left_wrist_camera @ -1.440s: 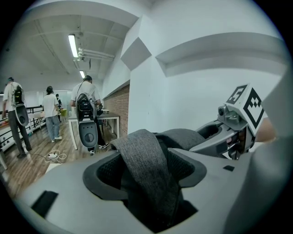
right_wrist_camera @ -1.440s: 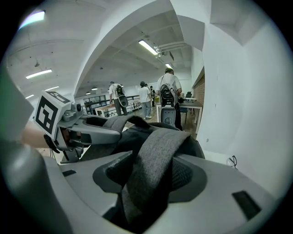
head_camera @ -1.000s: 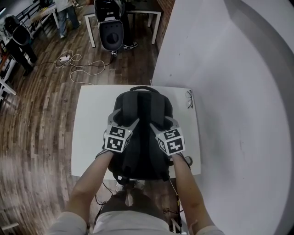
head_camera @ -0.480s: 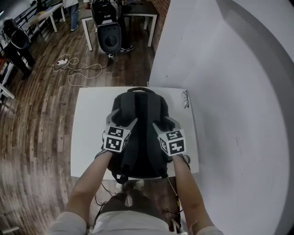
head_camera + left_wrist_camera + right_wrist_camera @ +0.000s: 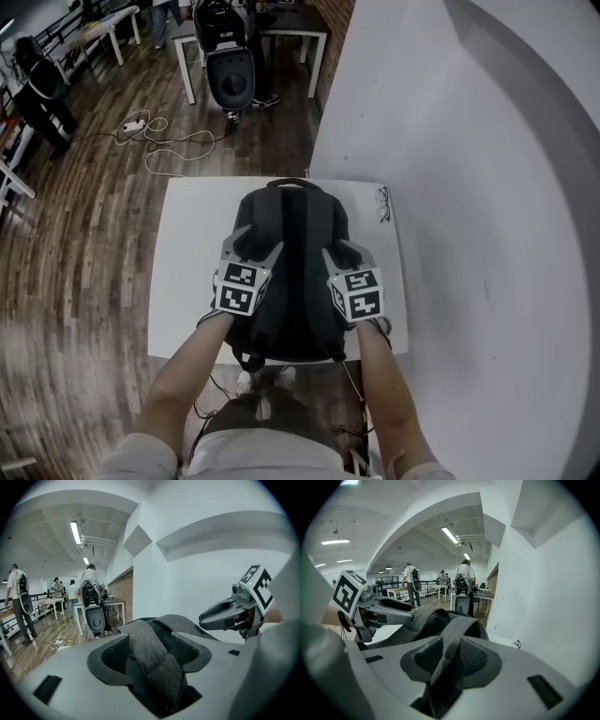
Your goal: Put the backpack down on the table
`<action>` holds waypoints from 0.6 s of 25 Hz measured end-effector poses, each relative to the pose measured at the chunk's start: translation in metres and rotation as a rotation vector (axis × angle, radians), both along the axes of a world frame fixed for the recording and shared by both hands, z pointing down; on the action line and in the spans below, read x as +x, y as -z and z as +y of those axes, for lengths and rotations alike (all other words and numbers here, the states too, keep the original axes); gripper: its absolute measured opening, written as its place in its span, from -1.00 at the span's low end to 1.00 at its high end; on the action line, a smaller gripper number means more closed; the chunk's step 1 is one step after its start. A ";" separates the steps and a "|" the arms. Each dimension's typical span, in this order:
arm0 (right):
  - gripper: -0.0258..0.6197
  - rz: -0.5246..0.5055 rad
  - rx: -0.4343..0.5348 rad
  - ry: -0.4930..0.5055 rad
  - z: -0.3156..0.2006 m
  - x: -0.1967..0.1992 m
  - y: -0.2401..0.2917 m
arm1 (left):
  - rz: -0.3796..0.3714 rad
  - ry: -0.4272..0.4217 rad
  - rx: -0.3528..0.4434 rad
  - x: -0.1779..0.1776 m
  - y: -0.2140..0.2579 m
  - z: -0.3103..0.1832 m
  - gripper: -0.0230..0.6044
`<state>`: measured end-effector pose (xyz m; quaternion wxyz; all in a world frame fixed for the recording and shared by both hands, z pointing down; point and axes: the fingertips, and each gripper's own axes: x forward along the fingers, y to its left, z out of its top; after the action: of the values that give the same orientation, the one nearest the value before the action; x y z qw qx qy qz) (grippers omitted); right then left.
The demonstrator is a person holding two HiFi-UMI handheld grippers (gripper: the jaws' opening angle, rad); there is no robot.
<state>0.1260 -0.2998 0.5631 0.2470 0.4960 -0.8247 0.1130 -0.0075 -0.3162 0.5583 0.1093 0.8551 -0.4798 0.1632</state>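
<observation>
**Backpack flat on table, both grippers at the shoulder straps**

The backpack (image 5: 291,253) lies lengthwise down the middle of the white table (image 5: 183,253), strap side up. Its top handle points away from you and its bottom end sits at the near edge, w/ a bit of webbing hanging over. Table top shows bare on both sides of the bag.

Your L gripper (image 5: 255,242) is on the bag's left side, about halfway along. The left shoulder strap (image 5: 152,653) runs flat through the jaws. The jaws have just been closing a little but stand wide, w/ a dark gap beside the strap — pads don't look pressed on it.

Your R gripper (image 5: 344,248) mirrors it on the right side, level w/ the other one and near it, bag between. Its jaws have just been closing a good deal more. The right shoulder strap (image 5: 450,644) stands on edge in the throat, folded narrow, and the pads meet it on both sides — clamped on it.

Each gripper view catches the other gripper across the bag.

Small dark item at the table's far right corner (image 5: 384,203) — too small to tell. A white wall (image 5: 469,187) runs along the table's right side. The wood floor (image 5: 84,234) lies to the left and beyond, w/ a loose cable (image 5: 169,141) on it. People stand by desks in the far bkgd.
</observation>
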 end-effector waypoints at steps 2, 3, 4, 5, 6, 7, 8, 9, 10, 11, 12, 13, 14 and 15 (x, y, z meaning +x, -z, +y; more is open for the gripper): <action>-0.55 0.003 0.007 -0.010 0.002 -0.001 0.003 | 0.007 -0.003 0.001 -0.001 0.004 0.002 -0.03; -0.63 0.010 0.011 -0.015 0.003 -0.001 0.005 | 0.014 -0.008 -0.002 -0.001 0.006 0.004 -0.08; -0.69 0.021 0.014 -0.019 0.005 -0.001 0.007 | 0.021 -0.014 -0.005 -0.001 0.008 0.006 -0.10; -0.71 0.031 0.016 -0.021 0.007 -0.002 0.010 | 0.026 -0.017 -0.005 -0.001 0.010 0.009 -0.13; -0.72 0.038 0.018 -0.022 0.010 -0.002 0.013 | 0.030 -0.017 -0.002 -0.001 0.014 0.011 -0.17; -0.73 0.042 0.021 -0.023 0.013 -0.002 0.017 | 0.034 -0.017 0.002 0.000 0.018 0.014 -0.21; -0.73 0.044 0.026 -0.024 0.015 -0.003 0.022 | 0.038 -0.016 0.006 0.000 0.023 0.017 -0.25; -0.74 0.046 0.031 -0.025 0.017 -0.003 0.027 | 0.040 -0.016 0.009 0.000 0.026 0.020 -0.30; -0.74 0.049 0.036 -0.026 0.020 -0.003 0.031 | 0.041 -0.016 0.010 0.000 0.029 0.023 -0.36; -0.74 0.055 0.042 -0.026 0.022 -0.004 0.035 | 0.042 -0.012 0.012 0.000 0.031 0.026 -0.46; -0.74 0.063 0.048 -0.024 0.025 -0.005 0.038 | 0.044 -0.003 0.016 -0.002 0.034 0.029 -0.55; -0.75 0.071 0.055 -0.021 0.028 -0.007 0.041 | 0.048 0.010 0.021 -0.005 0.037 0.032 -0.61; -0.75 0.076 0.063 -0.018 0.031 -0.009 0.044 | 0.056 0.024 0.024 -0.009 0.041 0.034 -0.71; -0.76 0.076 0.069 -0.018 0.034 -0.011 0.047 | 0.063 0.033 0.026 -0.011 0.045 0.037 -0.76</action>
<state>0.1152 -0.2656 0.5159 0.2598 0.5155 -0.8138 0.0677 -0.0187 -0.2787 0.5131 0.1158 0.8531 -0.4924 0.1279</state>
